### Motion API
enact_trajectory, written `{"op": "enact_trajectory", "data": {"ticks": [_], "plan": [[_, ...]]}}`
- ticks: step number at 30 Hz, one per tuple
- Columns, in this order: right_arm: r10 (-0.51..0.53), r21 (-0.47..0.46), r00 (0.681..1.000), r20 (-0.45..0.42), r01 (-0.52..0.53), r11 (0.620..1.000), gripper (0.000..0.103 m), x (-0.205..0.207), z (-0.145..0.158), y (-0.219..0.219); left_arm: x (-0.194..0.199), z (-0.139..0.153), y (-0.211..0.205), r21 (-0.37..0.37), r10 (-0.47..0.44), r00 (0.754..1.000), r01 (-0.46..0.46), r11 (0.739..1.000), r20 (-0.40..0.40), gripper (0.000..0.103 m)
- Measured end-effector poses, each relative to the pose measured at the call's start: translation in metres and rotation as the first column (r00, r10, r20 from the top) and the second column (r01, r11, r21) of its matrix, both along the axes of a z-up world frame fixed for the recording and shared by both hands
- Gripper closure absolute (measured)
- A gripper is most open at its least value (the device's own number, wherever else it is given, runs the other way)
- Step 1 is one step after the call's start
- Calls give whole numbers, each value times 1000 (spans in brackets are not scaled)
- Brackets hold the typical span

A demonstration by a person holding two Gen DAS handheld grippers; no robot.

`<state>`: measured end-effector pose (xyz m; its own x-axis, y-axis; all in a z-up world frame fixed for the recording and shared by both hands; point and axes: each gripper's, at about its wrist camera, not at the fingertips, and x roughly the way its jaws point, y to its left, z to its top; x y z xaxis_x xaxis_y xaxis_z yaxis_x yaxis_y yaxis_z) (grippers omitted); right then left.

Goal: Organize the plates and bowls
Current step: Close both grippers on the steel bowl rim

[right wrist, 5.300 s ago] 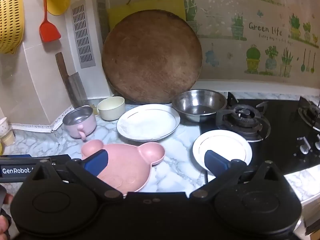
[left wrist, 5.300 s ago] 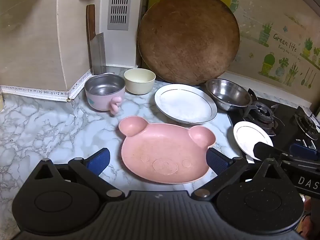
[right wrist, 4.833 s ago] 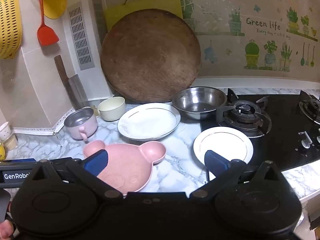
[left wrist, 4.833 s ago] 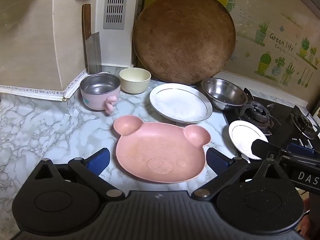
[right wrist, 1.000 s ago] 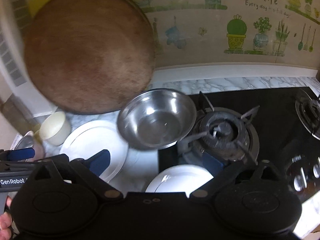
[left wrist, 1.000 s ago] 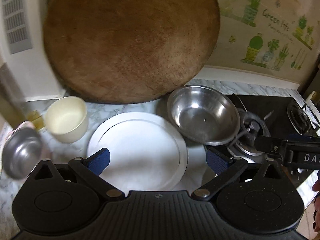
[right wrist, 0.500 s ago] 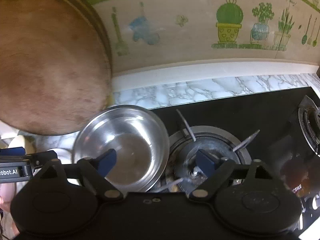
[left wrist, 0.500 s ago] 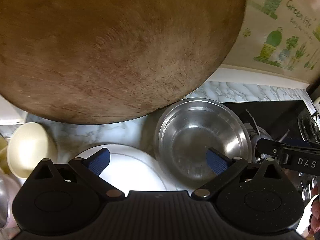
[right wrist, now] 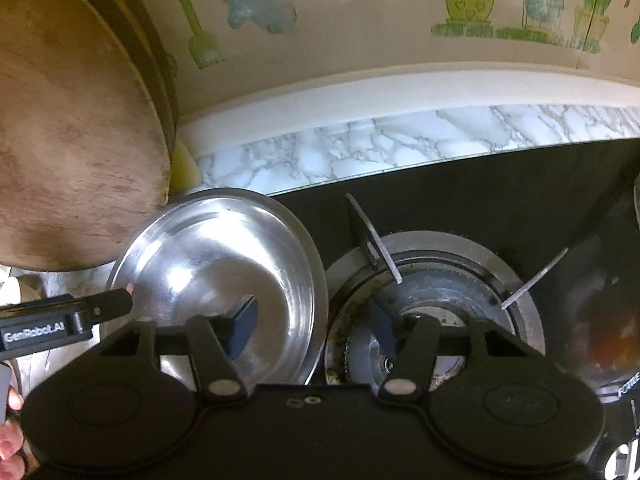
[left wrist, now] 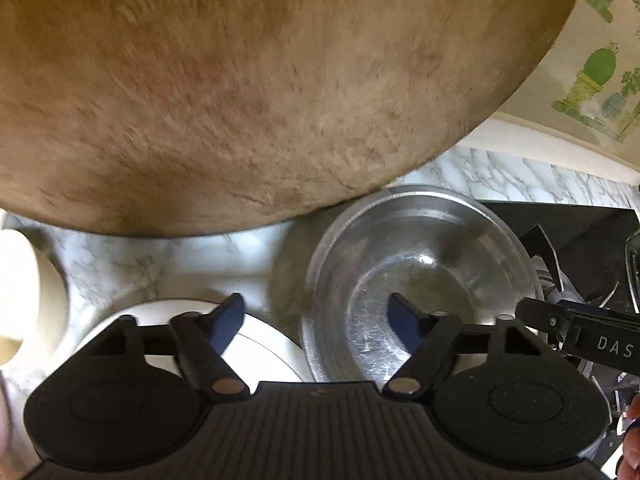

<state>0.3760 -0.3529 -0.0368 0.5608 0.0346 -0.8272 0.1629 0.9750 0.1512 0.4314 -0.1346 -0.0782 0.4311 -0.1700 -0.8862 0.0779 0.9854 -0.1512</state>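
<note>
While both tools close in on the steel bowl (left wrist: 420, 276) from opposite sides, its rim runs between each pair of jaws: the left gripper (left wrist: 316, 320) has one blue finger over the white plate (left wrist: 276, 354) and the other inside the bowl, and the right gripper (right wrist: 314, 326) has one finger inside the bowl and the other over the gas burner (right wrist: 436, 288). Both pairs of jaws have just been narrowing, yet the pads stand apart from the metal on either side, so neither is clamped. Room is tight: the bowl's far edge sits just under the round wooden board (left wrist: 260, 88) leaning on the wall, the plate lies beside it at lower left of the left view, and the burner's prongs rise just beside it on the black hob (right wrist: 480, 184). The counter (right wrist: 360, 148) is marbled white, backed by a wall with green plant decals. A cream cup (left wrist: 24, 300) is cut off at the left edge, blurred, and the plate is mostly hidden behind the tool body.
</note>
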Motion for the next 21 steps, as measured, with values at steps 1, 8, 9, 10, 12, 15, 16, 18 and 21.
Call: {"op": "enact_trajectory", "data": {"ticks": [1, 8, 9, 10, 12, 15, 16, 18, 21], "plan": [[1, 9, 1000, -2, -1, 1000, 47, 1, -2, -1, 1, -3, -1, 0, -2, 1000, 2, 1000, -10, 34], [10, 38, 1000, -17, -9, 999, 70, 5, -10, -4, 5, -11, -1, -3, 11, 1000, -11, 1000, -24, 60], [9, 44, 1000, -18, -9, 999, 74, 6, -11, -4, 6, -11, -1, -4, 11, 1000, -11, 1000, -28, 63], [8, 47, 1000, -17, -7, 999, 76, 6, -12, -4, 6, -12, 0, -8, 13, 999, -13, 1000, -34, 66], [8, 54, 1000, -13, -7, 999, 82, 6, -12, -4, 8, -13, 3, -14, 23, 999, -23, 1000, -38, 71], [1, 54, 1000, -2, 0, 999, 90, 5, -11, -4, 9, -13, 4, -23, 22, 999, -23, 999, -42, 82], [-1, 55, 1000, 2, 1, 998, 92, 5, -10, -5, 9, -13, 5, -26, 21, 999, -22, 999, -42, 84], [-8, 55, 1000, 11, 8, 998, 93, 4, -8, -6, 8, -11, 5, -21, 22, 999, -23, 1000, -40, 87], [-19, 50, 999, 26, 18, 999, 93, 3, -6, -7, 8, -8, 6, -26, 23, 999, -23, 999, -31, 89]]}}
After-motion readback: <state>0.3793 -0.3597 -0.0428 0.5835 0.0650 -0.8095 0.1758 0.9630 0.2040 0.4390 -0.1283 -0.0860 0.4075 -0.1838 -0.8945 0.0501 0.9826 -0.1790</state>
